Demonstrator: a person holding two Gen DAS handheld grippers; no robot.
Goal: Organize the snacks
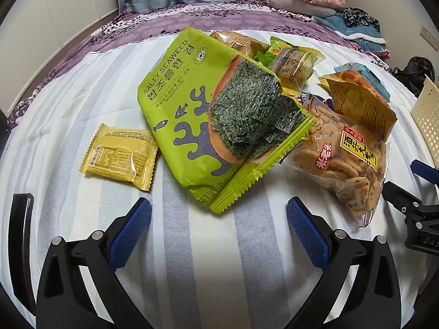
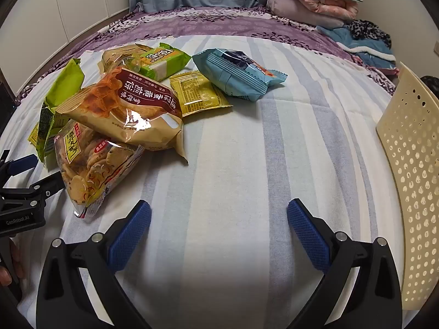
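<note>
A pile of snack packs lies on a striped sheet. In the left wrist view a big green seaweed bag lies just ahead of my open left gripper. A small yellow packet sits to its left and a clear bag of rice crackers to its right. The right wrist view has the cracker bag, a tan chip bag, a yellow packet, a green pack and a light blue pack. My right gripper is open over bare sheet, nothing between its fingers.
A cream perforated basket stands at the right edge of the sheet. Folded blankets and clothes are stacked at the far right on a purple bedspread. The other gripper shows at the left edge, beside the cracker bag.
</note>
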